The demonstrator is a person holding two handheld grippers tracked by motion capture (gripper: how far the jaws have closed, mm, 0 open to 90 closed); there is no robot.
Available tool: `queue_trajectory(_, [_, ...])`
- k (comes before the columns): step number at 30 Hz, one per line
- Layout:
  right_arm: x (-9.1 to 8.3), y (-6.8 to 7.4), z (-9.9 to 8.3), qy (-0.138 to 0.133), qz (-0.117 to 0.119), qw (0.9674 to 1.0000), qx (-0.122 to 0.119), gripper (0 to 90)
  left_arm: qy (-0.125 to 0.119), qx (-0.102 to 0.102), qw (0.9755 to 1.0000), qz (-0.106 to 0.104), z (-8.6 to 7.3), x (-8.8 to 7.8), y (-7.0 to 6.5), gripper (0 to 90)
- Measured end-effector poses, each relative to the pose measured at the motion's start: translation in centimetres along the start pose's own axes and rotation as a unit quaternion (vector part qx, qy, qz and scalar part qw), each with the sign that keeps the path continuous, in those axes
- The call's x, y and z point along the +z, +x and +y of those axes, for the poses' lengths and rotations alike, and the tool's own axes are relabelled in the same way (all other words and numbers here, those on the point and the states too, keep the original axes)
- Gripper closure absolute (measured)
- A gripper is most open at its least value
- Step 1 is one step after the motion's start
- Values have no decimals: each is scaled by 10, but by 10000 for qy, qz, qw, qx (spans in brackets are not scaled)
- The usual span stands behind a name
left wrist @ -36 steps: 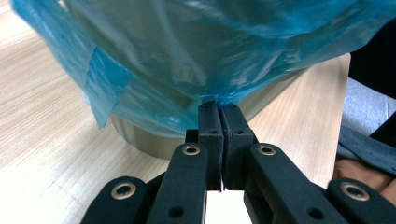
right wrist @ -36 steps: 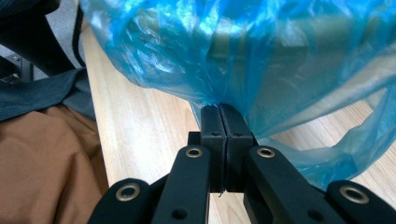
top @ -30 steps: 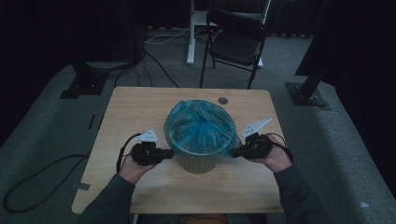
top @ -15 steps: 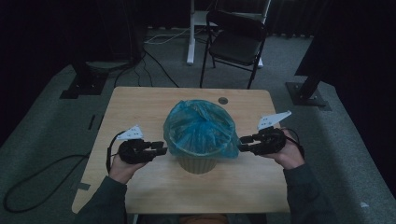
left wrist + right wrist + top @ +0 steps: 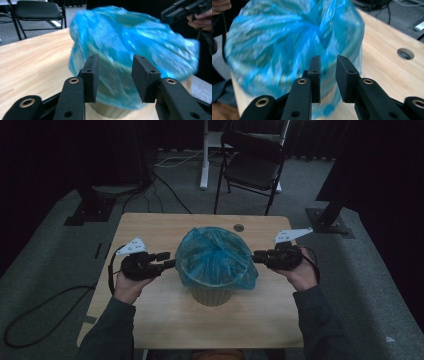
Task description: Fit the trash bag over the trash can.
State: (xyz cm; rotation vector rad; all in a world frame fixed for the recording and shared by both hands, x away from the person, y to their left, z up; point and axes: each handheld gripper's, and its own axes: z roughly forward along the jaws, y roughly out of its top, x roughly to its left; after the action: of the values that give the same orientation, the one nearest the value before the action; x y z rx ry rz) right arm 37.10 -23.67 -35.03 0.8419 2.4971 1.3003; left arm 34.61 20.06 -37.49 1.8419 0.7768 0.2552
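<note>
Left gripper (image 5: pixel 169 264) and right gripper (image 5: pixel 256 256) flank the crinkled blue plastic bag (image 5: pixel 216 256) lining the beige bin (image 5: pixel 210 296), both jaws parted and empty, likely lined up to grab opposite rim edges.

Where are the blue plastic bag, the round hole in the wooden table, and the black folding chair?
blue plastic bag (image 5: pixel 215 255), high view, on the crumpled film inside the bin's mouth.
round hole in the wooden table (image 5: pixel 405 53), right gripper view, on the hole's middle.
black folding chair (image 5: pixel 252 170), high view, on the seat.

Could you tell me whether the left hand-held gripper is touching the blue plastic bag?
Cannot tell. In the left gripper view, the open left hand-held gripper frames the blurred blue plastic bag; no contact or gap shows plainly.
</note>
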Motion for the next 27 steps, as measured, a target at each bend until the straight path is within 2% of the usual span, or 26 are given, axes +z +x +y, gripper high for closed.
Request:
queue_trajectory(3, [6, -2, 7, -83, -81, 9999, 62, 714, 13, -96, 9999, 57, 7, 9, 6, 555])
queue_trajectory(8, [19, -8, 14, -15, -132, 9998, 150, 705, 245, -203, 9993, 194, 11, 27, 13, 567])
queue_trajectory(10, [24, -12, 14, 43, -142, 9997, 214, 742, 216, -354, 9991, 64, 11, 30, 15, 615])
queue_trajectory(13, [26, -15, 13, 73, -163, 9995, 244, 789, 196, -334, 9992, 51, 11, 31, 14, 722])
queue_trajectory(14, [24, -17, 12, -14, -98, 9994, 321, 878, 188, -281, 9994, 78, 12, 31, 12, 758])
queue_trajectory(15, [23, -18, 12, -7, -108, 9994, 329, 895, 173, -271, 9994, 104, 12, 31, 10, 772])
queue_trajectory(18, [23, -18, 10, 35, -114, 9994, 323, 900, 90, -275, 9994, 214, 11, 27, 9, 809])
queue_trajectory(20, [23, -18, 9, 79, -136, 9994, 300, 900, 38, -357, 9990, 271, 9, 23, 12, 841])
queue_trajectory(22, [23, -18, 7, 143, -181, 9993, 303, 900, 78, -411, 9986, 330, 6, 22, 16, 882])
queue_trajectory(27, [25, -22, 3, 228, -263, 9985, 414, 900, 249, -477, 9978, 395, -2, 25, 21, 896])
